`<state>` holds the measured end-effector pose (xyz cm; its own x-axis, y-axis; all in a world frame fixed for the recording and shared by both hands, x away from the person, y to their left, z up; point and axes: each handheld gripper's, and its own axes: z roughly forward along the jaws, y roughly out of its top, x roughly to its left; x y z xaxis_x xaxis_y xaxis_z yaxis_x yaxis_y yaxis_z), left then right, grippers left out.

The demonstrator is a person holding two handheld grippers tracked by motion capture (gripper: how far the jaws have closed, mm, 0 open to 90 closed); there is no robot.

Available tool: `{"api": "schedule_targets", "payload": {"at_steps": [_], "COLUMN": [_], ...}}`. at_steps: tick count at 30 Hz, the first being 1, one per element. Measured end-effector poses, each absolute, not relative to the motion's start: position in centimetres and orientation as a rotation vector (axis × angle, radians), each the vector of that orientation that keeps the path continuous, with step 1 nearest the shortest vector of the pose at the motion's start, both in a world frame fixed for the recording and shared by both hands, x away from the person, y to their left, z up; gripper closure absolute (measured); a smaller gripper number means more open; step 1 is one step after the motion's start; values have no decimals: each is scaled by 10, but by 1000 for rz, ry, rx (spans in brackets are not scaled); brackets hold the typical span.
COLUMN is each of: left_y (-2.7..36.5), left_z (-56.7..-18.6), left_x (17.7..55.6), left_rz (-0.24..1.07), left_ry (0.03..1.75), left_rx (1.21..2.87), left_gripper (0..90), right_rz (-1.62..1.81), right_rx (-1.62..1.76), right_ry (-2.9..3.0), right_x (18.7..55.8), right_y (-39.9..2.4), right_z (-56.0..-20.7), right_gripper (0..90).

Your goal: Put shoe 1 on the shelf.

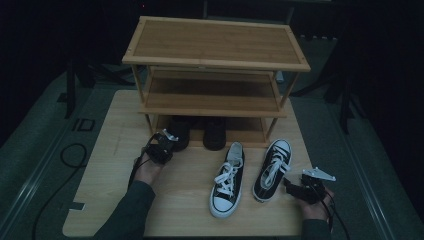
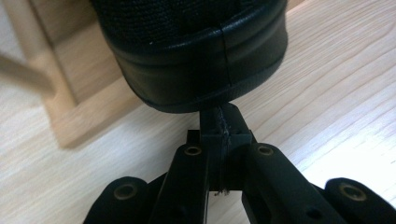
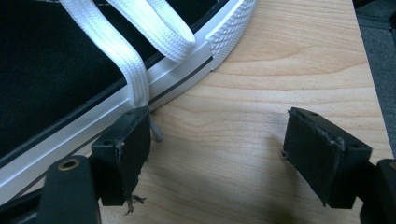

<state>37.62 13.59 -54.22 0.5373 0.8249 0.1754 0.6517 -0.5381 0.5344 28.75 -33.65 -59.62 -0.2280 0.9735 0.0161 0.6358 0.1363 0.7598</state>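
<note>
Two black shoes stand on the bottom shelf of a bamboo shoe rack [image 1: 215,45], heels toward me. My left gripper [image 1: 162,144] is shut, its tips [image 2: 223,126] right against the heel of the left black shoe [image 1: 178,132] [image 2: 196,56]; I cannot tell whether anything is pinched. Two black-and-white sneakers lie on the table. My right gripper [image 1: 291,185] [image 3: 224,144] stands open beside the right sneaker [image 1: 272,170] [image 3: 56,70]. Its left finger [image 3: 126,154] rests by the white sole edge under a white lace [image 3: 135,70], with bare wood between the jaws.
The second black shoe [image 1: 215,132] sits to the right of the first. The left sneaker [image 1: 227,180] lies mid-table, toe toward me. The rack's top and middle shelves are bare. The wooden table [image 1: 190,200] has dark floor and cables around it.
</note>
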Motion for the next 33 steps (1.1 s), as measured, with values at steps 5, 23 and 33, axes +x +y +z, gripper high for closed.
{"api": "schedule_targets", "payload": {"at_steps": [5,23,33], "left_y": [119,127,112], "left_z": [-545,-545,-539], "left_x": [379,386,394], "left_rz": [575,586,595], "left_ry": [1167,1214,1194], "left_rx": [2397,2360,2355], "left_gripper": [900,900,900], "right_rz": [903,903,903], "right_rx": [1541,1540,1540], "right_ry": [1928,1928,1928], "right_x": [287,288,288], "right_y": [-336,-337,-336], "right_z": [-596,-596,-596], "right_gripper": [227,225,226]}}
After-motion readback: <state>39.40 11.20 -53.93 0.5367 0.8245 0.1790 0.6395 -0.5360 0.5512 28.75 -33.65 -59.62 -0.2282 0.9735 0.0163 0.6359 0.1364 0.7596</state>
